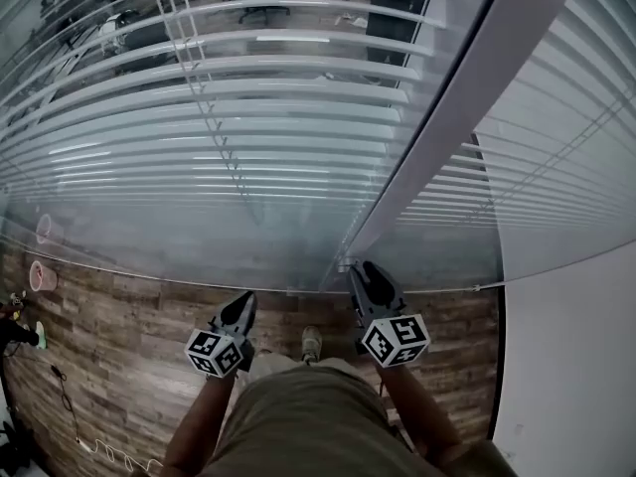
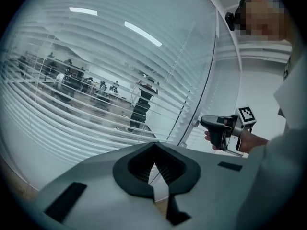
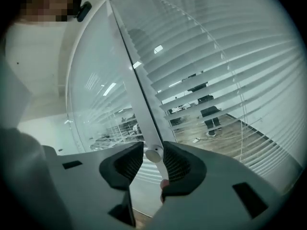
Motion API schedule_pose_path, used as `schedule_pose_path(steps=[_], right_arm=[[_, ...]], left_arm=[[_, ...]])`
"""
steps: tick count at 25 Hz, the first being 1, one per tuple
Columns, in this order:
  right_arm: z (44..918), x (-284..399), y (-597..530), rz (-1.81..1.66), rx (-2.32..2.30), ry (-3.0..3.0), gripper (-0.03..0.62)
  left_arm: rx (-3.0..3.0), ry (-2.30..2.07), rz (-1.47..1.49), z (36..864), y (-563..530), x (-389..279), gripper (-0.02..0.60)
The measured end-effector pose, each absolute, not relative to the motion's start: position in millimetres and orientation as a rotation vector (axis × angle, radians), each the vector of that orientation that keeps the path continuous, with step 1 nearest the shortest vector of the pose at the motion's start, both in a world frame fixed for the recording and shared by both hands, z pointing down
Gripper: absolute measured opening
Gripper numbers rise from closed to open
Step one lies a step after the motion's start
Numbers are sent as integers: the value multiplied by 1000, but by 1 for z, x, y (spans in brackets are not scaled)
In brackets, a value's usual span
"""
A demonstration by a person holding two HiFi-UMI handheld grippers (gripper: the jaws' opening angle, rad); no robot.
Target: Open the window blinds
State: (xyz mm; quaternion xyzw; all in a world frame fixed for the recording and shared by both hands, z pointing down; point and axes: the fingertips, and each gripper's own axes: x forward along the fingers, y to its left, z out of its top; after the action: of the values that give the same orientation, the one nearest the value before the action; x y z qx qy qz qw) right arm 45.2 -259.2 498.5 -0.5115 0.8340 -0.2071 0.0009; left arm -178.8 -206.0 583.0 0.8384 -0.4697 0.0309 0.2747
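1. Starting with the target: the knob (image 3: 153,155) sits low on the white frame post (image 1: 447,107), at 12 o'clock from your right gripper (image 1: 363,271). The blinds (image 1: 248,117) spread from 9 to 1 o'clock.
2. Your right gripper's jaws stand apart around the knob. One pad touches it and the other looks just off it, so I judge it not yet clamped.
3. Your left gripper (image 2: 153,163) has its jaws together on nothing, at 7 o'clock of the knob.
4. Expect a small, hard, smooth, round knob, probably slippery and stiff to turn. Take it across its rim, deep in the ribbed pads, and squeeze firmly before twisting.
5. The slats look thin and light and seem to sit behind glass, so leave them alone.
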Motion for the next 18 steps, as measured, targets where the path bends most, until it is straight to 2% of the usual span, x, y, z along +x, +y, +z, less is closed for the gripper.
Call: schedule_pose_path(steps=[5, 13, 18], right_arm=[[493, 63, -259, -624, -1594, 2696, 115], [555, 66, -242, -537, -1499, 2995, 115], [540, 58, -245, -511, -1460, 3067, 115]], left_arm=[[2308, -1277, 80, 566, -209, -170, 12], [2374, -1257, 89, 588, -208, -139, 14], [2365, -1245, 123, 573, -205, -132, 12]])
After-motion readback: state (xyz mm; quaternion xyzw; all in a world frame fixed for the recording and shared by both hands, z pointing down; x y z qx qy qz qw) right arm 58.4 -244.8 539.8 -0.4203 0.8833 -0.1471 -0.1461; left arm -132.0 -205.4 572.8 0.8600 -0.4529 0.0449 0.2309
